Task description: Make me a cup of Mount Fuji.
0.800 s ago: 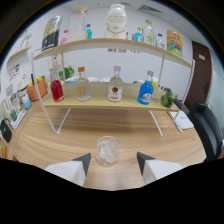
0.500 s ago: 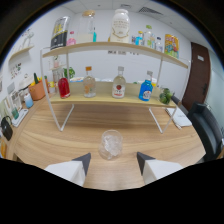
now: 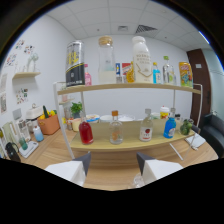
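My gripper point(image 3: 114, 169) is open, its two white fingers point(image 3: 70, 172) spread wide above the wooden table point(image 3: 112, 177). A sliver of clear glass point(image 3: 136, 182) shows low down by the right finger; the rest of it is hidden. Beyond the fingers stands a two-tier shelf point(image 3: 125, 88). Its lower board carries a red-liquid bottle point(image 3: 86, 132), a clear bottle point(image 3: 116, 134), a red-labelled bottle point(image 3: 146, 131) and a blue bottle point(image 3: 169, 127). On the upper board are a black-and-yellow can point(image 3: 75, 64), a glass jar point(image 3: 106, 62) and a white bottle point(image 3: 141, 60).
An orange pot point(image 3: 48, 122) with a plant and small containers point(image 3: 37, 134) sit left of the shelf. A green item point(image 3: 186, 126) is at the lower board's right end, a colourful box point(image 3: 186, 74) above it. A dark door point(image 3: 207, 75) stands at the right.
The view has risen and come closer to the shelf. The clear glass that stood just ahead between the fingers has dropped almost out of sight below them.
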The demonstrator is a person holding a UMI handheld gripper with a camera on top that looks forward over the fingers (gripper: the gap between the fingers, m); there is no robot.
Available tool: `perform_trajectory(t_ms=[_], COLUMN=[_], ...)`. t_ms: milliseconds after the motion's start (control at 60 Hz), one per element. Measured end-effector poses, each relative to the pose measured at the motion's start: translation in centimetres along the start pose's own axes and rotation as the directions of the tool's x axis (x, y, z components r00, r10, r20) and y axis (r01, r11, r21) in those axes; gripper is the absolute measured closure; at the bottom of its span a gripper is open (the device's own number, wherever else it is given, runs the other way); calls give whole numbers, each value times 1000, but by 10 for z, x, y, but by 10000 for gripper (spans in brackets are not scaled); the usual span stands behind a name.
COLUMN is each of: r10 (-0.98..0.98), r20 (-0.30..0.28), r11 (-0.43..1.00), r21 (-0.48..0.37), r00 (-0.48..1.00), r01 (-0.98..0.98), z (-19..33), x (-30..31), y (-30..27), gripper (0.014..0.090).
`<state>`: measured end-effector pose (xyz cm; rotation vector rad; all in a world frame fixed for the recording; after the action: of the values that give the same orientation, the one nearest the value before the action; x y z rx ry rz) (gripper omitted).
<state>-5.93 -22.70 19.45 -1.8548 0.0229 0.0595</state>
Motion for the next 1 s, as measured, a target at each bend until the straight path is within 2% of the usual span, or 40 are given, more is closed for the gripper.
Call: perform_trajectory(t_ms=[217, 333, 400, 617, 817, 1000], r10=[-5, -18, -16, -39, -48, -74], r20=[-11, -14, -18, -47, -49, -17], r11=[999, 1000, 1000, 999, 999, 997], r21=[35, 25, 7, -7, -15, 10], r00=[1000, 1000, 1000, 998, 998, 997], r01=[5, 18, 16, 39, 47, 74], z=[62, 91, 104, 123, 121, 96], x=[0, 1, 3, 10, 10, 1], y=[-29, -30, -28, -28, -28, -37], gripper=[228, 290, 364, 676, 692, 698])
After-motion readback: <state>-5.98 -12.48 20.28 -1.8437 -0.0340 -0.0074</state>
